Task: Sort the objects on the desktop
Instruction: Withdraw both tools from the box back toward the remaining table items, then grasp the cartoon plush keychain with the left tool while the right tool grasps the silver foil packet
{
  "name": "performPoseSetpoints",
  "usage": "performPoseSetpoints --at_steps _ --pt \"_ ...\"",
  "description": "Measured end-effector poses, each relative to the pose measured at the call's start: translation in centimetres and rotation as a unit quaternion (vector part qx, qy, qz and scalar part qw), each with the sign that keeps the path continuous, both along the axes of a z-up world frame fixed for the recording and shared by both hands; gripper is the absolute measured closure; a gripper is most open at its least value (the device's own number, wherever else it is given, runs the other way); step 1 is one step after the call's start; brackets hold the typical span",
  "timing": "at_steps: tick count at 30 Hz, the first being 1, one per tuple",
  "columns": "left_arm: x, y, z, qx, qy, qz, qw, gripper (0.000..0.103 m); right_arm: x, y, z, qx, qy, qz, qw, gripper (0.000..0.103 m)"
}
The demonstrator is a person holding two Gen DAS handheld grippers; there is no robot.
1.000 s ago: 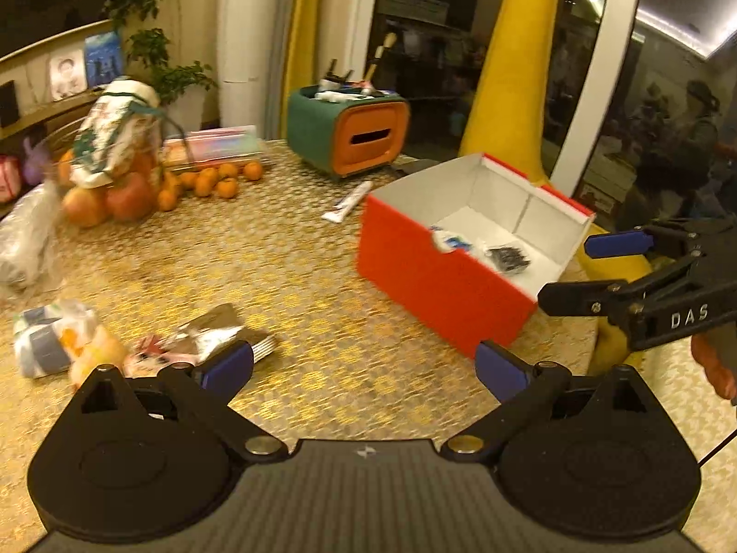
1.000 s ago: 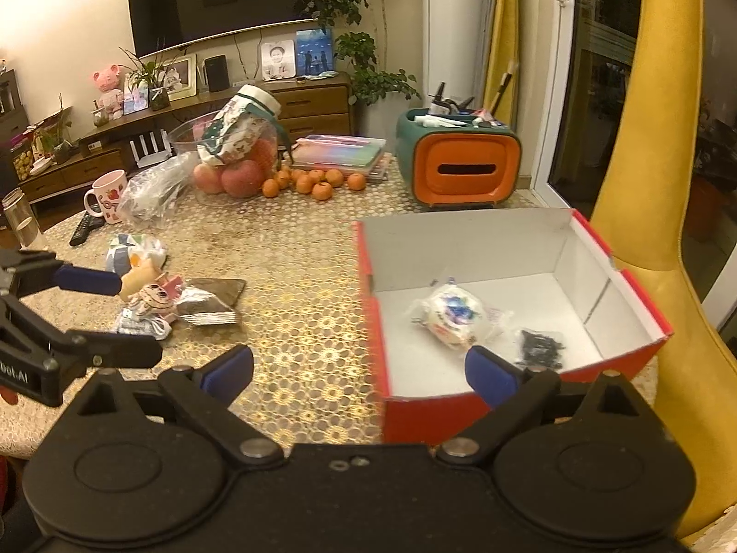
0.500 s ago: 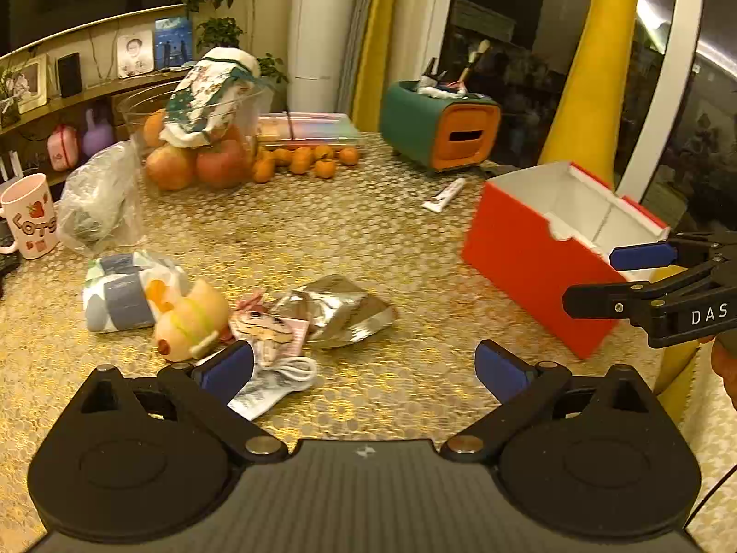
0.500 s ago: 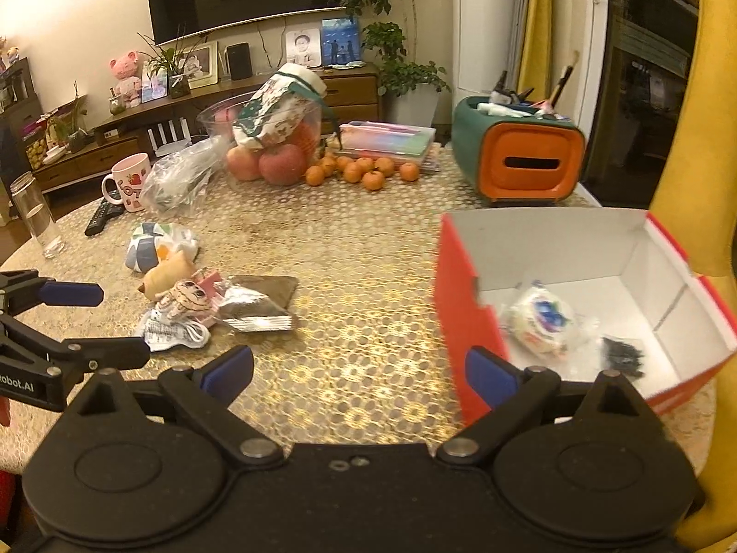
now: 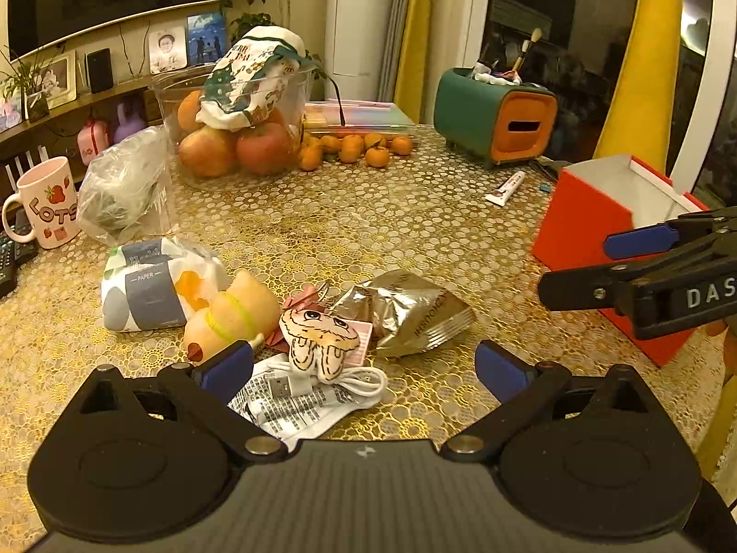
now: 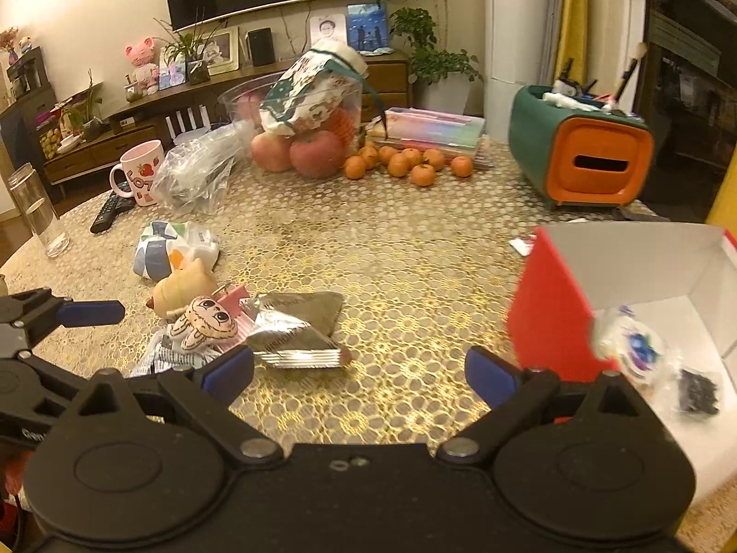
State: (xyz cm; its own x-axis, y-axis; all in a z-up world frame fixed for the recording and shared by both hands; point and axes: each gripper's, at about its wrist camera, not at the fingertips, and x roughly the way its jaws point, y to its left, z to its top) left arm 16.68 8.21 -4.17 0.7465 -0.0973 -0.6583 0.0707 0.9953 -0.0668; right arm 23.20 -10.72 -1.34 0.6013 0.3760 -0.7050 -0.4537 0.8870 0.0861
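Observation:
A small heap lies on the gold-patterned table: a silver foil packet, a flat rabbit-face plush, a white USB cable in a printed bag, a peach plush toy and a tissue pack. My left gripper is open just in front of the heap, holding nothing. The red box stands to the right with a wrapped ball and a small black item inside. My right gripper is open and empty near the foil packet.
At the back are a clear bowl of apples, loose tangerines, a green-and-orange organiser, a pink mug, a plastic bag, a tube, a remote and a glass.
Both grippers have swung left, away from the red box and toward the heap of items. The heap now sits close in front of the left gripper. Both stay open.

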Motion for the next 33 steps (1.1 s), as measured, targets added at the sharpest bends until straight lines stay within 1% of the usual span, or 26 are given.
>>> performPoseSetpoints --at_steps 3,6,13,19,24,26,28,32,33 --pt "0.7 0.3 -0.8 0.003 -0.003 0.01 0.9999 0.0 1.1 0.9 -0.8 0.001 0.006 0.002 1.0 0.005" --pt "1.5 0.7 -1.4 -0.002 -0.002 0.017 0.9998 0.0 2.2 1.7 -1.5 0.006 0.014 0.001 1.0 0.005" --pt "2.8 1.1 -2.6 0.003 -0.006 0.024 0.9997 0.0 4.2 3.6 -3.3 0.008 0.034 0.002 0.999 0.007" --pt "3.3 1.3 -3.3 0.004 -0.015 0.028 0.9995 0.001 5.3 4.8 -4.2 0.021 0.051 0.002 0.998 0.007" --pt "3.5 1.3 -3.5 0.003 -0.021 0.026 0.9994 0.001 5.7 5.8 -4.8 0.02 0.06 0.009 0.998 0.009" --pt "3.6 1.2 -3.5 0.006 -0.023 0.021 0.9995 0.004 5.9 6.2 -5.0 0.017 0.062 0.011 0.998 0.01" --pt "3.7 1.1 -3.6 0.009 -0.021 0.015 0.9996 0.01 6.1 6.4 -5.1 0.015 0.063 0.01 0.998 0.011" --pt "3.8 1.2 -3.7 0.006 -0.02 0.016 0.9996 0.013 6.6 6.7 -5.4 0.016 0.072 0.006 0.997 0.012" --pt "3.8 1.2 -3.7 0.005 -0.019 0.016 0.9997 0.016 6.6 6.7 -5.4 0.016 0.072 0.005 0.997 0.012"
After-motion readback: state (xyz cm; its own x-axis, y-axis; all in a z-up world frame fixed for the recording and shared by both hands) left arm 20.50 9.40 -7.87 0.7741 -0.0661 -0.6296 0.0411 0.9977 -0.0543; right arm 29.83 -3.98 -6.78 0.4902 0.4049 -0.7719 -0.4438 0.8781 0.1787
